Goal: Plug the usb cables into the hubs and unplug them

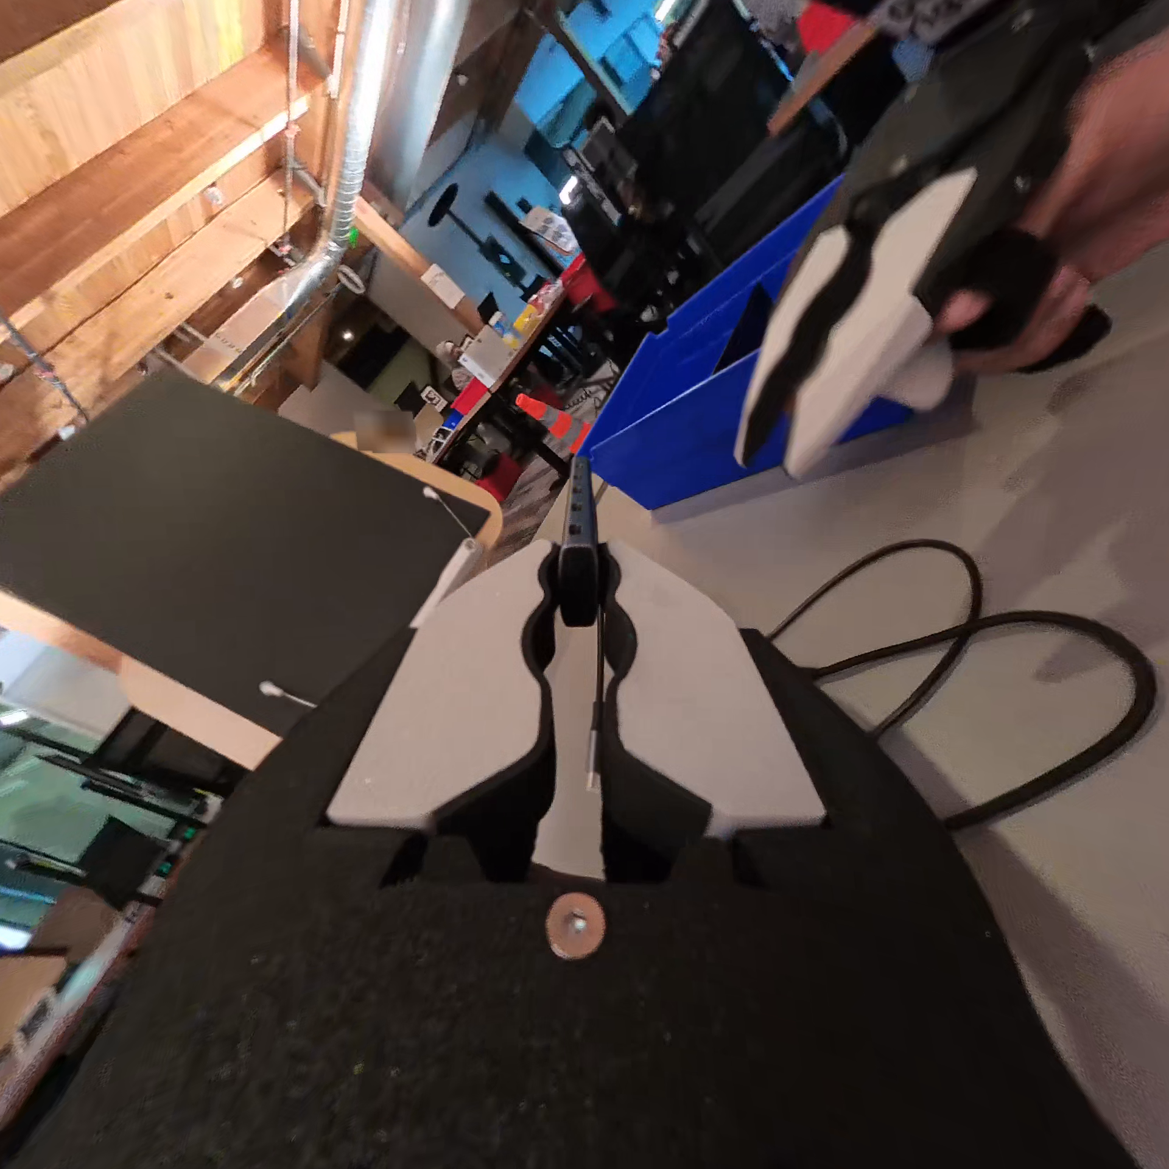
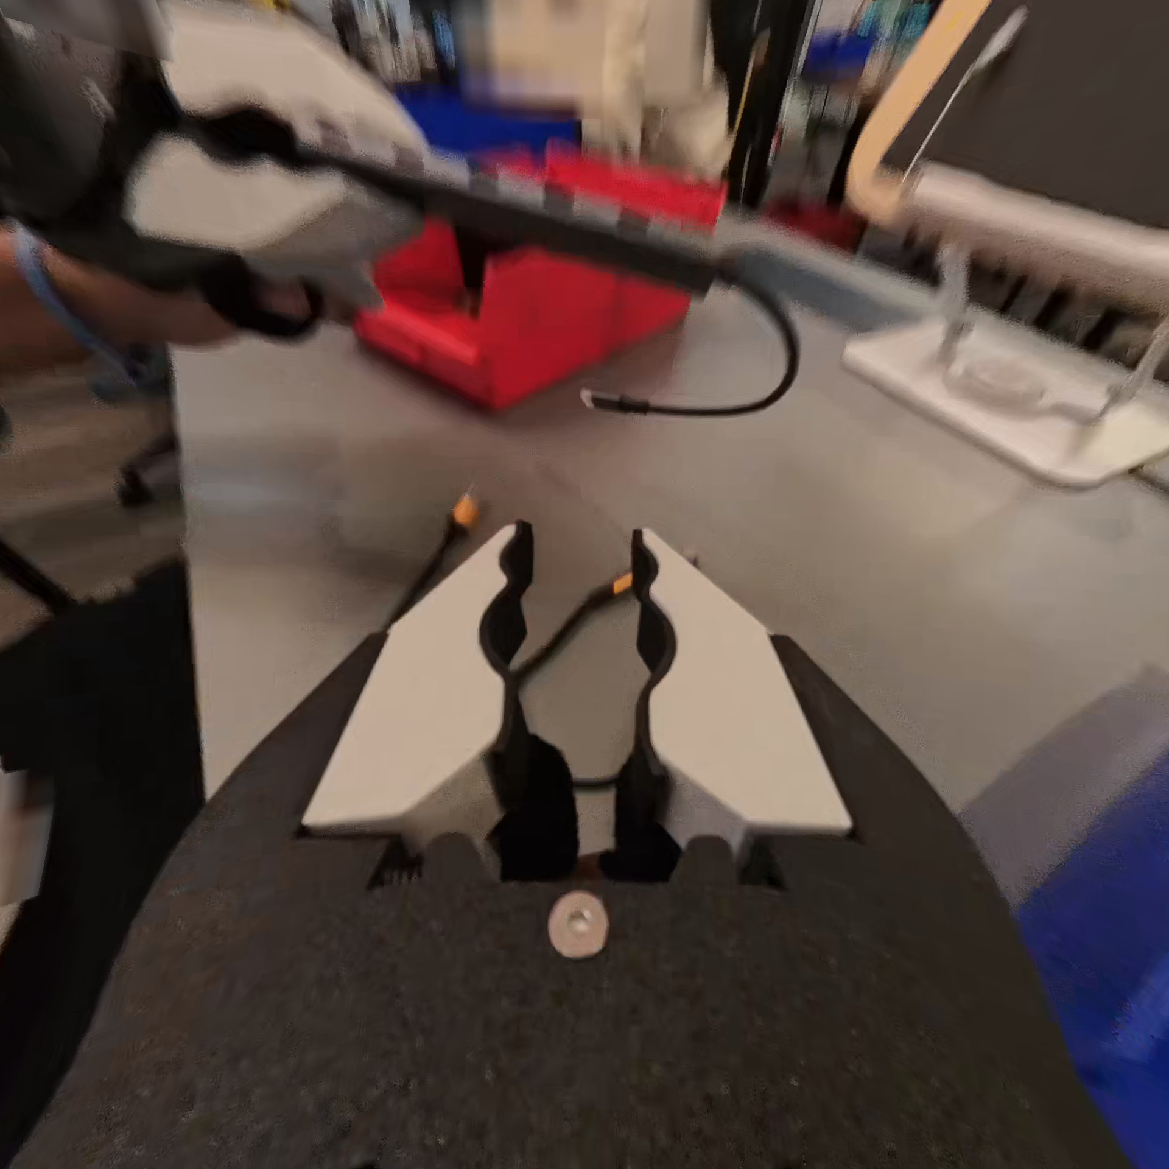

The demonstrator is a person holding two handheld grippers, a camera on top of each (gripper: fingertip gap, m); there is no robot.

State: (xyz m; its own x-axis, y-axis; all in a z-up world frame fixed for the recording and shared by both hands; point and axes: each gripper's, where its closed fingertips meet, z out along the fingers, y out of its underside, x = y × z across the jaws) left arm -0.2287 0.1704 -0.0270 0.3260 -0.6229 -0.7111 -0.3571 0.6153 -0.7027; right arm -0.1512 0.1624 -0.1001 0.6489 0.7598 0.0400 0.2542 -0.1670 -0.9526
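Observation:
My left gripper (image 1: 578,563) is shut on a dark USB hub (image 1: 581,525) and holds it above the grey table. The hub's thin cable (image 1: 598,689) hangs down between the fingers with a silver plug at its end. In the right wrist view the hub (image 2: 569,218) shows blurred, with its cable (image 2: 759,379) curling down to the table. My right gripper (image 2: 581,538) is open and empty above two black cables with orange plugs (image 2: 467,509), (image 2: 623,585) lying on the table. It also shows in the left wrist view (image 1: 778,436).
A blue bin (image 1: 683,405) stands on the table's far side and a red bin (image 2: 531,322) sits behind the hub. A thick black cable loop (image 1: 1044,696) lies at the right. A white stand base (image 2: 1012,405) and a black board (image 1: 209,525) stand alongside. About 11 cm separates my left fingertips from my right.

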